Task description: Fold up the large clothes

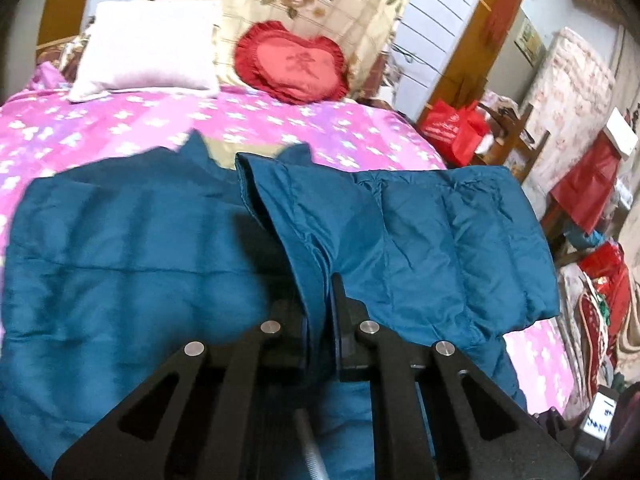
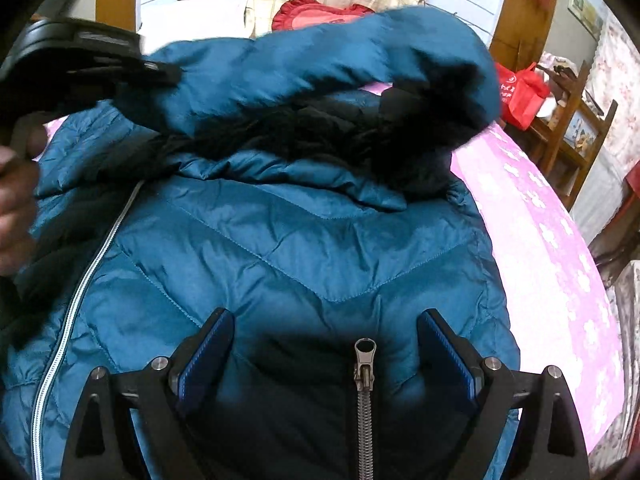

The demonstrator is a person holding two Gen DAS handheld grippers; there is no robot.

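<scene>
Left hand-held gripper point(image 1: 320, 312) on teal jacket point(image 1: 132, 248)

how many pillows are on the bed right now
3: a white pillow at left, a floral pillow upright behind it, a red heart pillow in front. The jacket may hide others.

Sheeny quilted jacket point(image 2: 320, 248) (black fur trim), metal zipper point(image 2: 365, 376)

We find the teal quilted jacket point(image 2: 304, 248) lying front-up on the bed, zipper point(image 2: 364, 372) partly open, its black-fur-trimmed hood point(image 2: 320, 76) lifted above the collar.
</scene>
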